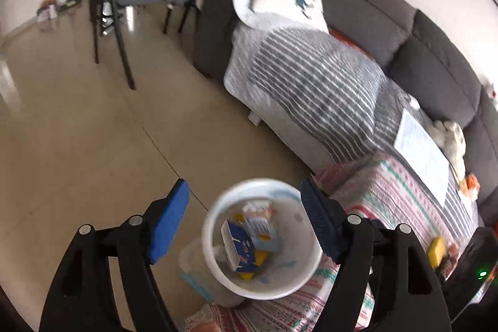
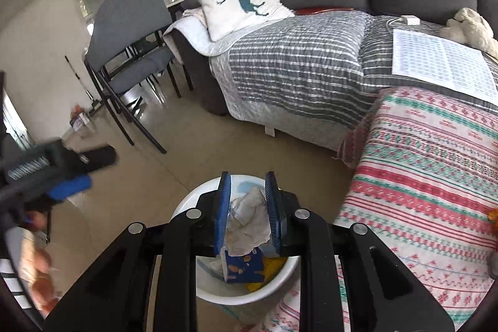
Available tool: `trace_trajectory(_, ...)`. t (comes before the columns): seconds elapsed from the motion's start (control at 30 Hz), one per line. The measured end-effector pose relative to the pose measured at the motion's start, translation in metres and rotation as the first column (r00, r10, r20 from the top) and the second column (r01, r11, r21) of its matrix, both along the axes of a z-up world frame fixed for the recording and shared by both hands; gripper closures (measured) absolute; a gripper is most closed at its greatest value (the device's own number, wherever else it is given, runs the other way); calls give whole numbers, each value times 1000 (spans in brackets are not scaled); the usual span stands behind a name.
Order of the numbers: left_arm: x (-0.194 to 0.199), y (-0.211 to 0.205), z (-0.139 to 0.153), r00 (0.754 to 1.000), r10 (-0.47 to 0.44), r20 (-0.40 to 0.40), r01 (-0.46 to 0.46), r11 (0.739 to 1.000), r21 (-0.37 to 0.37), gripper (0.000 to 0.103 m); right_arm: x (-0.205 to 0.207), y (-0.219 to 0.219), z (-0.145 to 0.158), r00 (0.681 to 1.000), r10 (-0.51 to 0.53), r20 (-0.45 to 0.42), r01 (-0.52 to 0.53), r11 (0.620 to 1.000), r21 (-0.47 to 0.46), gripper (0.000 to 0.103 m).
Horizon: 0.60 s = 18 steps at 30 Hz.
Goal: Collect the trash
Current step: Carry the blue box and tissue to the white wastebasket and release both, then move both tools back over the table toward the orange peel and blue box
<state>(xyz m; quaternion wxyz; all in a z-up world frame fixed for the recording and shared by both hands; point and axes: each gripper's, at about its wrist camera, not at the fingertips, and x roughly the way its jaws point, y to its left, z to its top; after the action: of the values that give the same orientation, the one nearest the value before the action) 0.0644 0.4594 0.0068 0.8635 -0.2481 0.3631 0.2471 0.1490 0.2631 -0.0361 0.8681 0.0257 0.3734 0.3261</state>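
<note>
The bin [image 1: 263,241] stands on the floor [image 1: 93,129] just beside the sofa's patterned blanket [image 2: 429,176], and already holds a blue box [image 1: 238,251], a pale carton [image 1: 263,226] and a yellow scrap [image 1: 260,255]. Directly over its mouth, the right tool [image 2: 248,213] has its pads pressed narrow on a crumpled tissue [image 2: 249,220], which hangs between them above the box. The left tool [image 1: 246,220] is wide apart and empty, its pads framing the bin's rim from above; in the right view it shows only as a blur at the left edge. No earlier frame bears on how it got there. The likely next step is to let the tissue fall. The risk is that so light a wad clings to one pad, or drifts onto the rim or floor if the tool is released off centre. The bin looks light too, so a knock from either tool could tip it against the blanket.
</note>
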Motion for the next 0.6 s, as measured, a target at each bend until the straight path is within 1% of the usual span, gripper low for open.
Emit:
trace_trajectory(0.13, -9, 6, 9, 998, 55, 13, -56, 997, 54, 29, 0, 16, -6, 1000, 10, -3, -10, 1000, -18, 80)
trace_trajectory(0.2, -13, 10, 12, 997, 80, 13, -80, 994, 78, 28, 1, 23, -8, 1000, 17, -10, -18, 1000, -25, 77)
trace_trajectory(0.27, -15, 12, 13, 996, 91, 15, -92, 992, 86, 27, 4, 29, -9, 1000, 16, -15, -17, 999, -31, 75)
trace_trajectory(0.33, -16, 14, 13, 995, 95, 13, -96, 991, 89, 27, 6, 33, -9, 1000, 7, -18, -7, 999, -31, 57)
trace_trajectory(0.37, -16, 15, 13, 995, 97, 11, -98, 991, 91, 26, 7, 32, -8, 1000, -9, -14, 9, 1000, -28, 41)
trace_trajectory(0.4, -15, 14, 12, 995, 98, 8, -99, 991, 93, 26, 7, 31, -8, 1000, -17, -11, 17, 1000, -24, 33)
trace_trajectory(0.43, -14, 14, 12, 995, 101, 6, -101, 990, 96, 25, 7, 30, -6, 1000, -25, -10, 24, 1000, -19, 31)
trace_trajectory(0.5, -14, 12, 12, 995, 103, 4, -103, 990, 100, 24, 8, 27, -6, 999, -44, -10, 44, 999, -27, 15)
trace_trajectory(0.6, -13, 9, 13, 994, 108, 0, -107, 988, 110, 23, 10, 21, -5, 997, -76, 8, 77, 996, -52, 11)
